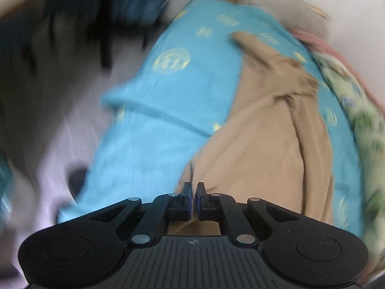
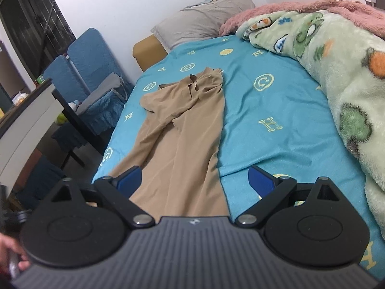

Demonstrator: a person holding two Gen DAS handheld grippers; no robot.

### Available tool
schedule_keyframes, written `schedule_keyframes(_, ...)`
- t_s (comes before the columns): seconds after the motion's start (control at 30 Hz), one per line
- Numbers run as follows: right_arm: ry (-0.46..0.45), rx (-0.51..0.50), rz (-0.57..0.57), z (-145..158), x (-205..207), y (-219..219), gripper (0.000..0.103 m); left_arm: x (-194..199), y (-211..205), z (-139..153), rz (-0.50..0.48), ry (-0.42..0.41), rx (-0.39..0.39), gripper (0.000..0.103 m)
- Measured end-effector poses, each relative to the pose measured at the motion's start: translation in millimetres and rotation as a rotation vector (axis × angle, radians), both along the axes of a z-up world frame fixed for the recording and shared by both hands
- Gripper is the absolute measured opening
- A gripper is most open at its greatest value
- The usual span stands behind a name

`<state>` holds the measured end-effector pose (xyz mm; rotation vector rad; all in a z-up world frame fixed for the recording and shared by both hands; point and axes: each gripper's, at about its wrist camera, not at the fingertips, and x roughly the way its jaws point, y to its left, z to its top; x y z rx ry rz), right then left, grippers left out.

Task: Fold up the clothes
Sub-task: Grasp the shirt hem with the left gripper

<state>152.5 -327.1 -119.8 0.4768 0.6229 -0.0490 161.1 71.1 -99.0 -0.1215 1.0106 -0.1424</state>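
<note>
- 1 tan garment (image 2: 182,125) lies on the turquoise bedsheet (image 2: 264,110), spread lengthwise: its long axis runs from the near edge of the bed, under the right gripper (image 2: 194,179), up toward the grey pillow (image 2: 204,21) at the head.
- Its far end is bunched and folded over, with a collar-like flap and a sleeve crossing the body; the near end lies flat and wide.
- The right gripper's 2 blue-padded fingers (image 2: 130,179) stand far apart, 1 over the garment's left edge and 1 over the sheet just right of it; whether they touch the cloth cannot be told.
- The left gripper (image 1: 194,193) has its 2 pads together at the garment's near left edge. A thin seam remains between them, and whether cloth is pinched there is hard to make out.
- The left wrist view is heavily motion-blurred; the furniture at its upper left is only dark smears.
- 1 green cartoon-print fleece blanket (image 2: 336,72) is heaped along the bed's right side, with 1 pink fluffy blanket (image 2: 288,9) behind it; both are cut off at the frame edge.
- 2 blue-covered chairs (image 2: 91,55) stand left of the bed beside a dark table (image 2: 67,106).
- A person's fingers (image 2: 9,250) show at the lower left corner, mostly cropped.
</note>
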Motion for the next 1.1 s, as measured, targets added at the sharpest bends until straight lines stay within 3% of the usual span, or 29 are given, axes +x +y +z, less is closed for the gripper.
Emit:
schedule_keyframes(0.13,-0.011,-0.024,0.009,1,0,6,0.097,-46,-49,27,-0.173,-0.150,0.095,0.004)
schedule_keyframes(0.27,0.008,-0.030,0.041,-2,3,11,0.097,-81,-107,23,-0.313,-0.197,0.192,0.004)
schedule_keyframes(0.4,0.025,-0.020,0.058,-4,4,12,0.097,-90,-140,-4,-0.424,-0.089,0.230,0.011)
schedule_keyframes(0.5,0.036,0.012,0.057,-7,5,9,0.097,-88,-132,-12,-0.482,0.007,0.114,0.023)
schedule_keyframes(0.6,0.045,0.046,0.053,-10,5,6,0.097,-82,-98,-4,-0.403,-0.008,-0.030,0.043)
schedule_keyframes(0.67,0.058,0.078,0.053,-13,7,3,0.097,-72,-73,-2,-0.310,-0.009,-0.123,0.046)
schedule_keyframes(0.77,0.125,0.187,0.044,-27,14,-5,0.097,-43,-42,-17,-0.117,0.056,-0.259,0.053)
schedule_keyframes(0.83,0.182,0.258,0.025,-39,18,-12,0.097,-27,-33,-27,-0.051,0.074,-0.298,0.053)
schedule_keyframes(0.93,0.228,0.338,-0.025,-51,17,-22,0.097,-11,-33,-39,-0.033,0.114,-0.275,0.052)
schedule_keyframes(1.1,0.235,0.364,-0.064,-56,15,-24,0.096,-2,-30,-62,0.039,0.233,-0.234,0.044)
